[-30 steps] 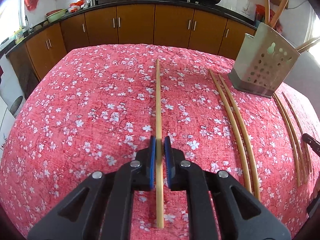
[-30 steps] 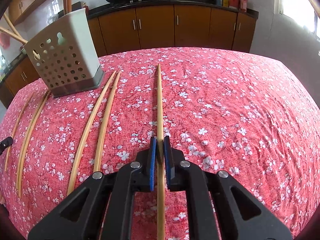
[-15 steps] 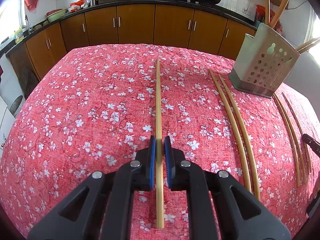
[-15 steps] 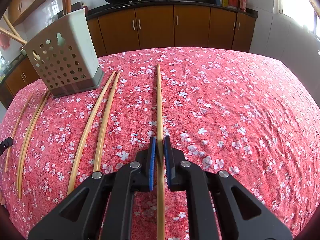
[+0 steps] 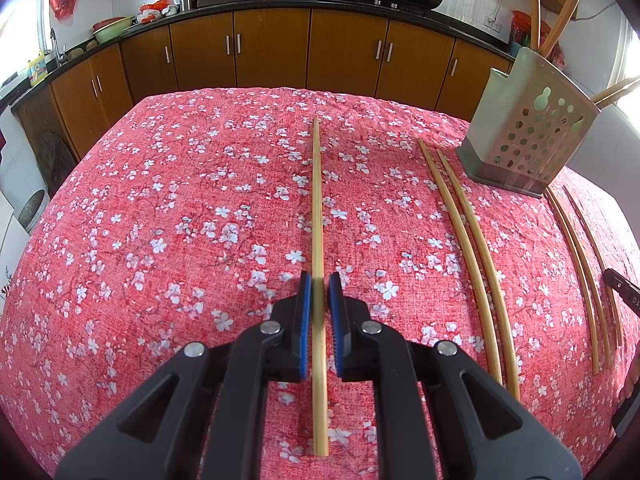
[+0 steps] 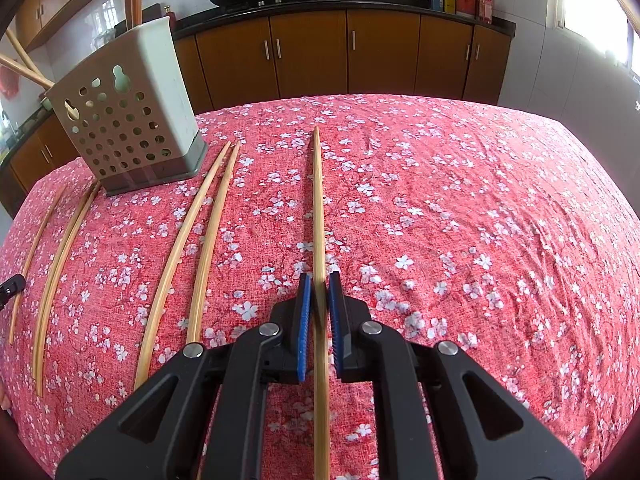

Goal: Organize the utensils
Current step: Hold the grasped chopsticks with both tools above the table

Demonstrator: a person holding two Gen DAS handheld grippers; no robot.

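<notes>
In the left wrist view my left gripper (image 5: 319, 280) is shut on a bamboo chopstick (image 5: 317, 200) that runs straight ahead between its blue pads. In the right wrist view my right gripper (image 6: 319, 280) is shut on another bamboo chopstick (image 6: 318, 200) the same way. A grey perforated utensil holder (image 5: 524, 136) stands at the far right of the left view and at the far left of the right view (image 6: 124, 120), with chopsticks sticking up out of it. Two loose chopsticks (image 5: 464, 240) lie beside it, also in the right view (image 6: 192, 248).
A red floral tablecloth (image 5: 160, 240) covers the table. More loose chopsticks (image 5: 580, 272) lie past the holder, also seen in the right view (image 6: 56, 264). Brown kitchen cabinets (image 5: 272, 52) stand behind the table. The other gripper's black tip (image 5: 624, 294) shows at the right edge.
</notes>
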